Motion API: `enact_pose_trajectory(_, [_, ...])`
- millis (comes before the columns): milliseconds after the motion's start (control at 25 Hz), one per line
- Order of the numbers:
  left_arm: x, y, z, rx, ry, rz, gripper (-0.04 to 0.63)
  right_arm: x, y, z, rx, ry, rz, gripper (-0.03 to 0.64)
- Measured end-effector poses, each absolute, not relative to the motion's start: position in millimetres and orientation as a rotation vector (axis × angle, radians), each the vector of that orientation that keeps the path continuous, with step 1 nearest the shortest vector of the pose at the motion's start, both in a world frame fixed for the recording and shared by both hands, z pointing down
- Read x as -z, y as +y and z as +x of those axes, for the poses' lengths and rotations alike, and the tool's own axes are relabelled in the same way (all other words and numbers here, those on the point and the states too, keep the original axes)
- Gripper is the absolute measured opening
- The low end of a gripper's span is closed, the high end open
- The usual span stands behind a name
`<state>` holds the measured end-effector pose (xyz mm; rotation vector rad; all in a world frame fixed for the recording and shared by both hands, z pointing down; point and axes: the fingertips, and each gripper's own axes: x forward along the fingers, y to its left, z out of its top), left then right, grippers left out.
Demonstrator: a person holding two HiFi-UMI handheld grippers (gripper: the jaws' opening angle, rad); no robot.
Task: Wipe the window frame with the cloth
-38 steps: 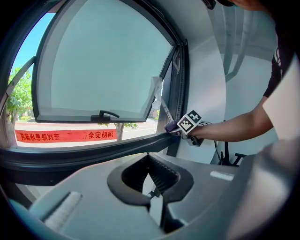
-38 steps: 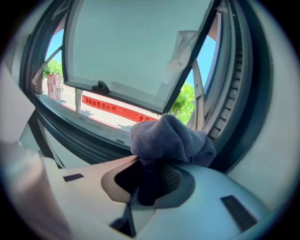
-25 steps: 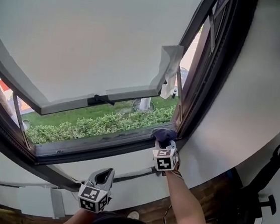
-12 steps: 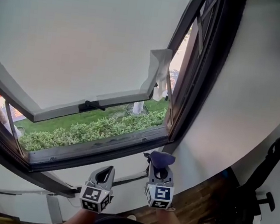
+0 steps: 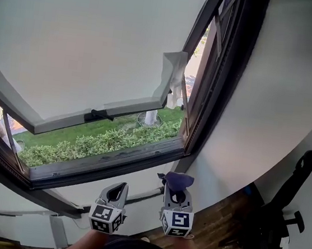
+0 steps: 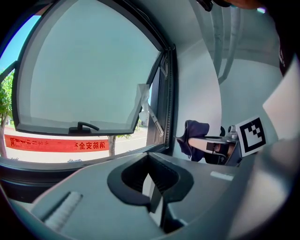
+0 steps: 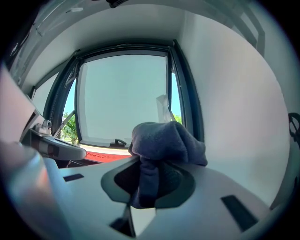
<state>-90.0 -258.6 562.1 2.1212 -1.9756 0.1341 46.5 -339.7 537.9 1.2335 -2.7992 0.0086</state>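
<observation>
Right tongs are clenched on the dark cloth, which sits bunched at their tips. They hang below the window frame, near its lower right corner and clear of it. Left tongs are pressed together, empty, just beside. No wiping contact right now. The next move probably calls for raising the cloth onto the bottom rail and dragging it along.

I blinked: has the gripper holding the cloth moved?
Yes. The right gripper, shut on the cloth, has dropped down and away from the lower right corner of the window frame.
</observation>
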Motion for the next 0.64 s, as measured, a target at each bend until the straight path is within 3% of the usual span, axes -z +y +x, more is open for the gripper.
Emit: enact_pose_trajectory(640, [-558.9,-246.6,-83.7,-0.150,-2.043,2.089,0.006,-543.3,-322.4,47.9,0.054,-2.792,1.160,0.072])
